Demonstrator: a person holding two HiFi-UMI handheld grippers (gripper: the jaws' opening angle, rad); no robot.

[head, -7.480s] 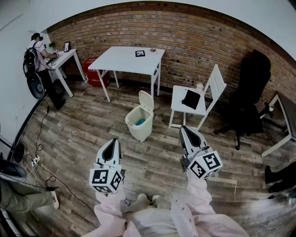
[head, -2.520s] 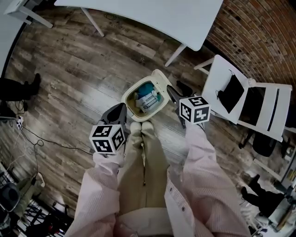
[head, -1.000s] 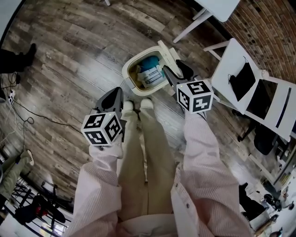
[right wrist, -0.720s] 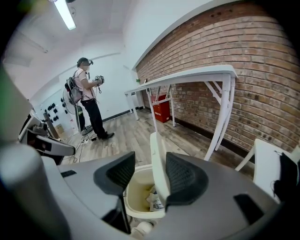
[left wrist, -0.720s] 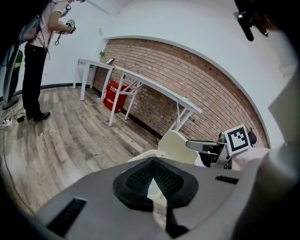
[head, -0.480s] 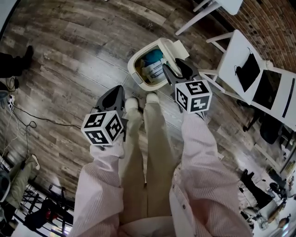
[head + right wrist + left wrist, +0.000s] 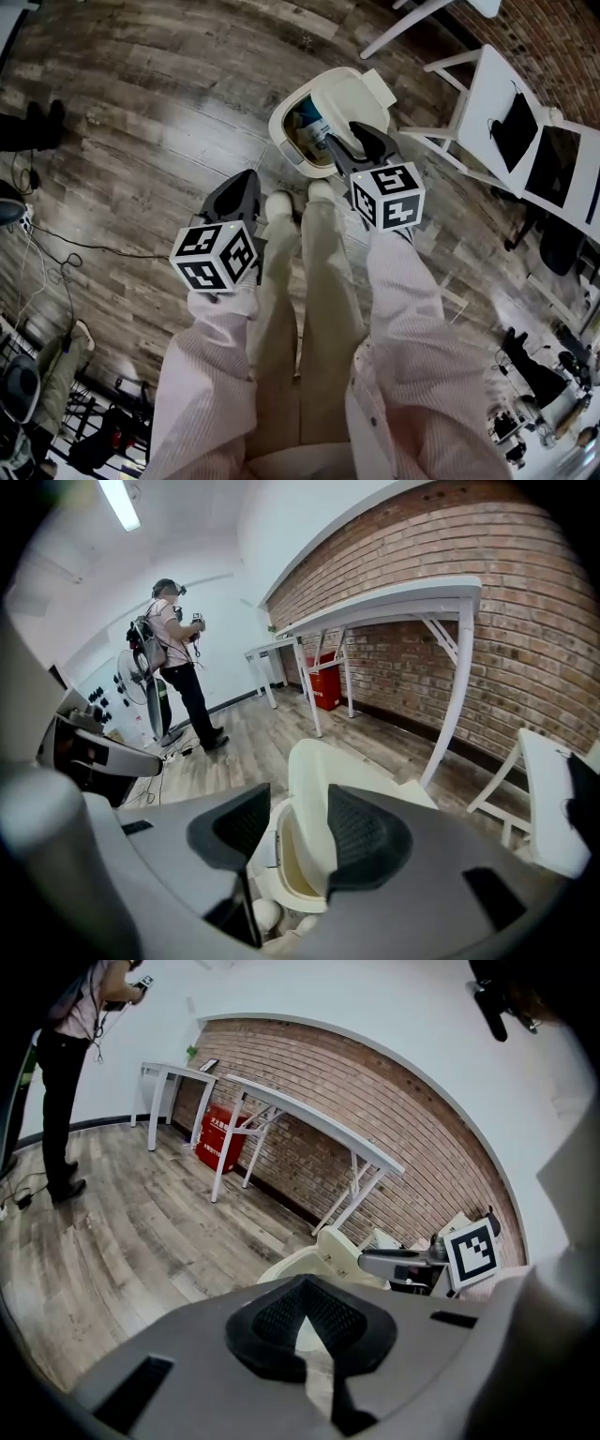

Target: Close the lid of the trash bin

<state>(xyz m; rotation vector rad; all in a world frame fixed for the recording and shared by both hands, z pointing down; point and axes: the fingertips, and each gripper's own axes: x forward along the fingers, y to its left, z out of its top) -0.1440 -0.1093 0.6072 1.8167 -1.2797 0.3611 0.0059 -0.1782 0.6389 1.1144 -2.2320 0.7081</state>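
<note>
Cream plastic, the trash bin (image 7: 287,155) lay directly beneath the right gripper (image 7: 347,139), its lid (image 7: 364,91) standing upright just beyond the tips. Over the previous half second that gripper had crept from the near rim to above the opening, so the push to close looked imminent but not begun. Its jaws stood well apart, empty, with the lid framed between them and seemingly untouched. The left gripper (image 7: 247,180) hung back to its left, jaws together, holding nothing.
</note>
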